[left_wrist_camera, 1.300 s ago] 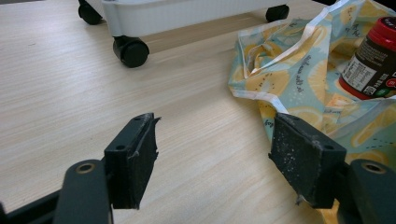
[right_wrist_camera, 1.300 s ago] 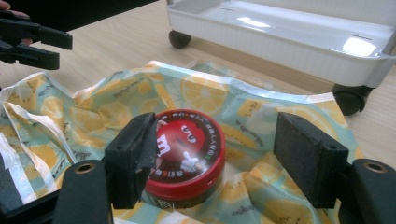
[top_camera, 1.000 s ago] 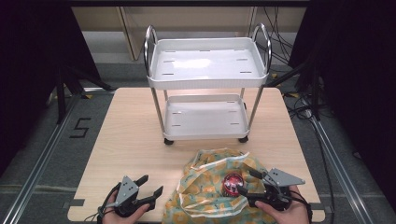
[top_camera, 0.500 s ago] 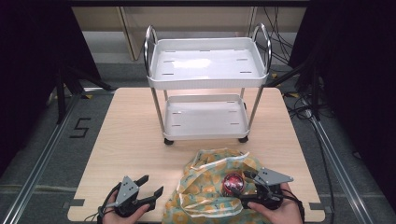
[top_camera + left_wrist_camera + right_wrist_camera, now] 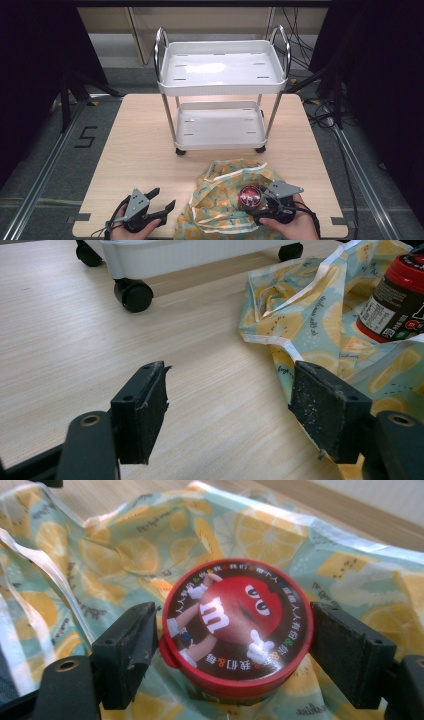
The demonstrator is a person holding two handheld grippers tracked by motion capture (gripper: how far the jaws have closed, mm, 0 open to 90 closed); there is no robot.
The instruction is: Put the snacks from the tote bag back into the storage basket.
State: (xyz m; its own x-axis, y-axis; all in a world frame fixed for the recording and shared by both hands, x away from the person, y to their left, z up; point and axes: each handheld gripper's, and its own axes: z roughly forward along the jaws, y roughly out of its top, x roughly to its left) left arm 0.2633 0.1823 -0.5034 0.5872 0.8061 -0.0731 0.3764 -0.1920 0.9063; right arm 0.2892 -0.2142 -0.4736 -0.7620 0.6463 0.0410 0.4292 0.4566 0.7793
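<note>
A red-lidded candy jar sits on a lemon-print bag at the table's front edge. My right gripper is open, and its jaws flank the jar's lid at both sides, right against its rim. The bag lies crumpled under and around the jar. My left gripper is open and holds nothing, low over bare wood to the left of the bag. In the left gripper view the gripper faces the bag's near edge, and the jar stands tilted at the far right.
A white two-shelf cart on black casters stands at the back middle of the wooden table, both shelves bare. Bare wood lies left of the bag. The table drops to a grey floor on all sides.
My right gripper has slid left toward the jar until its jaws stand around the lid. The jar, the bag and my left gripper have stayed put.
</note>
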